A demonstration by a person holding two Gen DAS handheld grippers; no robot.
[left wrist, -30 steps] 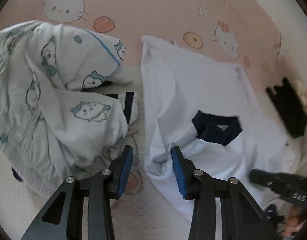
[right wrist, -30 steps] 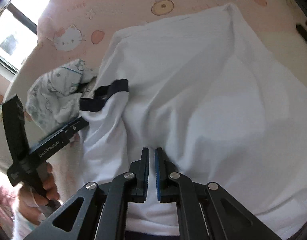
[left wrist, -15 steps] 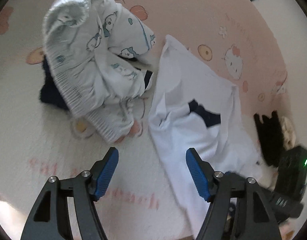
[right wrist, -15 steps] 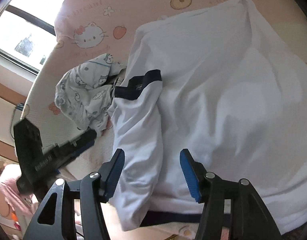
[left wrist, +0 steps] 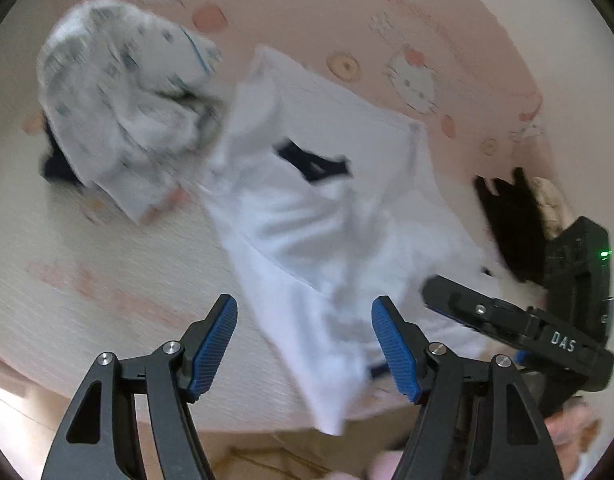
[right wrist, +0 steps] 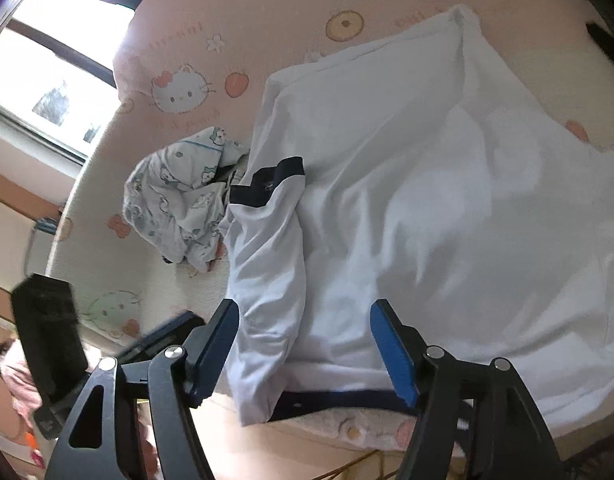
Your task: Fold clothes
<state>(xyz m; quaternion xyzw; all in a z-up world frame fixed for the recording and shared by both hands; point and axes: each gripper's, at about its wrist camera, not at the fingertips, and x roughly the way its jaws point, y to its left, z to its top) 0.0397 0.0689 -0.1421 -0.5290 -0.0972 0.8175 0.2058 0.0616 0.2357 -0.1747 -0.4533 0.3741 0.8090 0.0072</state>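
Left tool held apart; right tool, marked "DAS", opening, nothing gripped, above white shirt on pink cartoon-cat bed sheet.

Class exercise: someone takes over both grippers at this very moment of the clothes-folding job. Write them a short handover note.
Left gripper: open, holding nothing.
Right gripper: jaws opening, above the shirt, nothing pinched.
White shirt with navy trim lies spread on the pink cat-print bed cover; one sleeve is folded in over the body.
Left: the other folds on the shirt, then the crumpled printed garment beside it.
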